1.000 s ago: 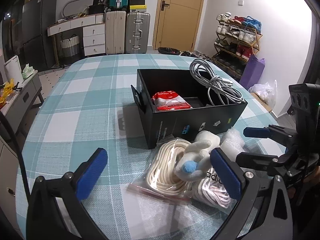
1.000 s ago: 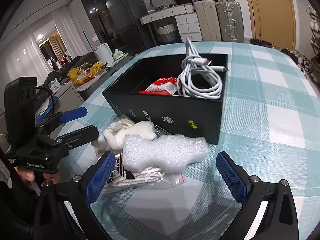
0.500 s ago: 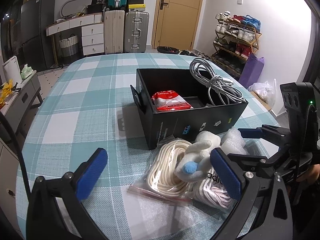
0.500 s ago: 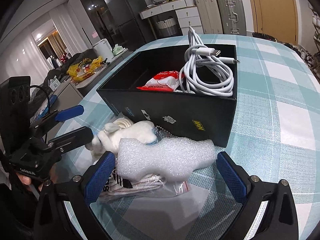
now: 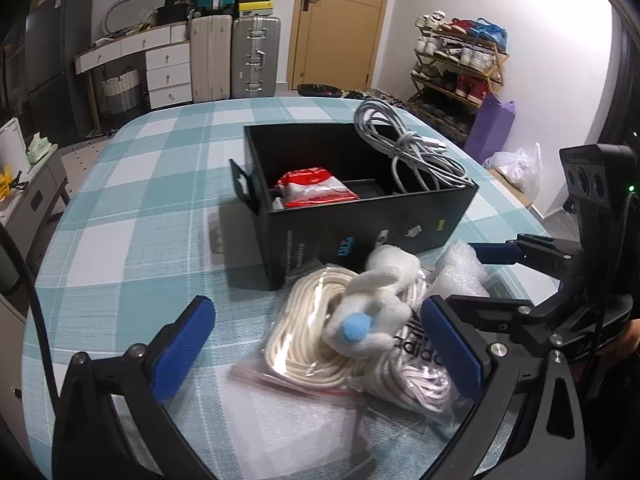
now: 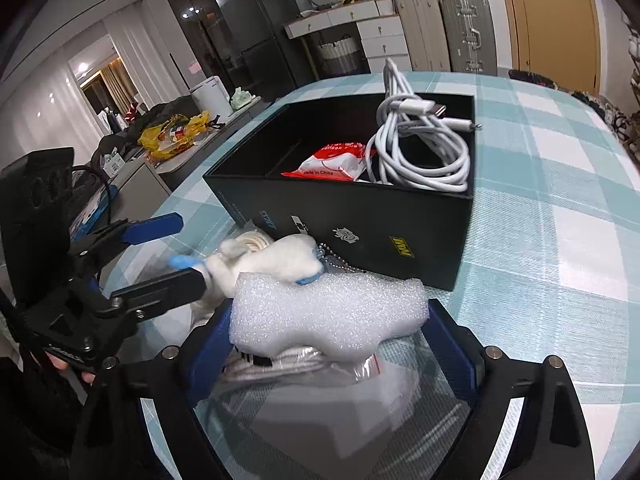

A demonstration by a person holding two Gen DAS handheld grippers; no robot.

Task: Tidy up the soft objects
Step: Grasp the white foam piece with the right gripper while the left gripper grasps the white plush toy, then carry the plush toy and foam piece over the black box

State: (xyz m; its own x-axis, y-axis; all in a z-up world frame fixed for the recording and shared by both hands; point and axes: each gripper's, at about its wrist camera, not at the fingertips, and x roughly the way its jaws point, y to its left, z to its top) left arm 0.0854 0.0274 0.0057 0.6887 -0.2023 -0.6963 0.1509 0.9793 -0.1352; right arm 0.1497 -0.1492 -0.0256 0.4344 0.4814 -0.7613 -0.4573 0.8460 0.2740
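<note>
The right gripper (image 6: 328, 334) is closing around a white foam piece (image 6: 328, 312): the foam sits between its blue pads (image 6: 450, 340), which stand at either end of it, and whether they press on it yet cannot be told. The foam lies on top of a clear bag of white cord (image 6: 296, 364), just on the near side of the black box (image 6: 360, 220).

The left gripper (image 5: 316, 348) is wide open and holds nothing. Its right-hand pad stands just beside the pile of soft items. In the right wrist view this gripper appears at the left of the pile, one finger close against the plush.

Pile, near side of the box, on the checked tablecloth (image 5: 140, 208):
- a clear bag of cream rope (image 5: 304, 340), leftmost;
- a white plush toy (image 5: 376, 300) with a blue pom-pom, lying on top of the rope bag;
- a second bag of thinner white cord, with black lettering, partly hidden behind the left gripper's right finger;
- the foam piece, at the right end (seen from the left wrist).

Inside the box: a red-and-white packet (image 5: 316, 190) toward the left, a coil of white cable (image 5: 416, 152) at the right, rising above the rim.

A small flat tab sticks out from the box's left wall.
</note>
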